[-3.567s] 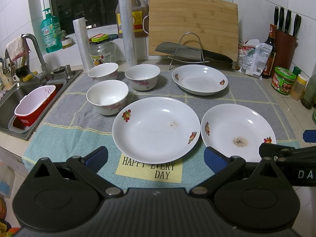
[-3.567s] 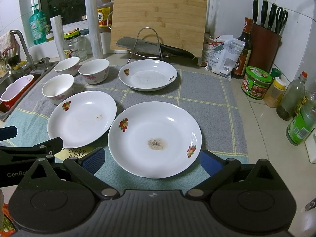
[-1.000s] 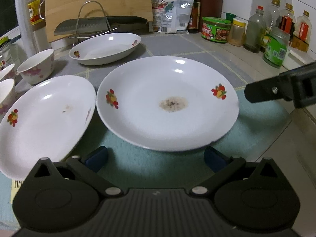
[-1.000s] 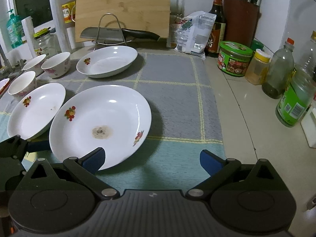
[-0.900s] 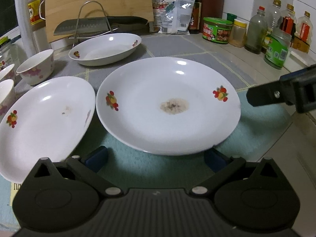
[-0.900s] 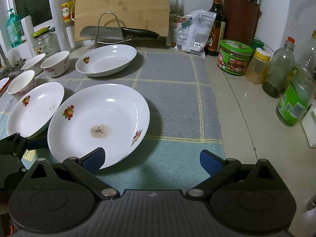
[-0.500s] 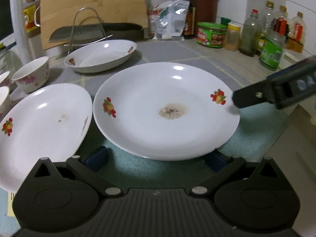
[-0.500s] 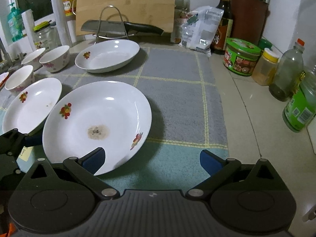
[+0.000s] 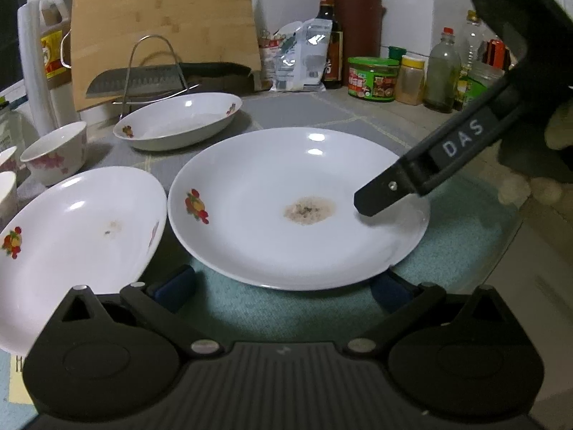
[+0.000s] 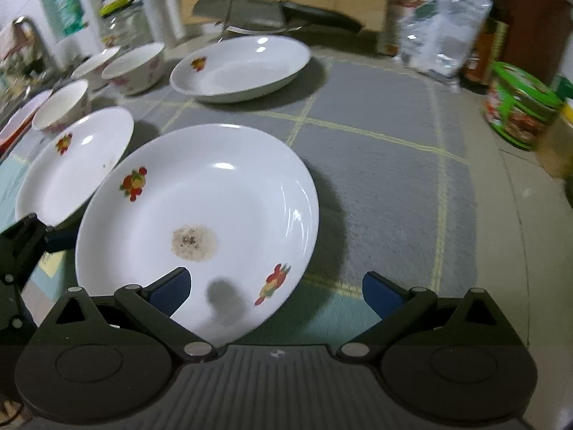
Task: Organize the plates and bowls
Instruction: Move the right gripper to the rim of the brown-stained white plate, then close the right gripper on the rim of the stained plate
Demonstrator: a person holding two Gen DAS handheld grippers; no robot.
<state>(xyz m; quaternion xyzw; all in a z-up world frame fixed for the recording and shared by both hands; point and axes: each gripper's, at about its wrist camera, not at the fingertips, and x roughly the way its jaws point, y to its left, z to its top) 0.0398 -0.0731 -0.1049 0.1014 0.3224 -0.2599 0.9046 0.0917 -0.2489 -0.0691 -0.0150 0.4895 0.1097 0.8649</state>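
Note:
A white plate with a brown stain (image 9: pixel 297 208) lies on the mat, and its near rim sits between the open fingers of my left gripper (image 9: pixel 281 287). My right gripper (image 10: pixel 274 294) is open over the same plate (image 10: pixel 197 215), its left pad above the dish and its right pad outside the rim. One of its fingers (image 9: pixel 390 193) hangs over the plate's right side. A second flat plate (image 9: pixel 78 236) lies at the left, with a deep oval plate (image 9: pixel 179 125) behind it. Three small flowered bowls (image 10: pixel 132 68) stand at the far left.
A cleaver on a wire rack (image 9: pixel 143 82) and a bamboo board (image 9: pixel 161 25) stand at the back. Jars and bottles (image 9: pixel 372 79) line the right counter. A tap and sink (image 10: pixel 25 36) are at the far left. The grey and teal mat (image 10: pixel 376 165) is bare on the right.
My right gripper has come in low over the stained plate's right rim. My left gripper has closed in on the plate's near edge. Both stayed open.

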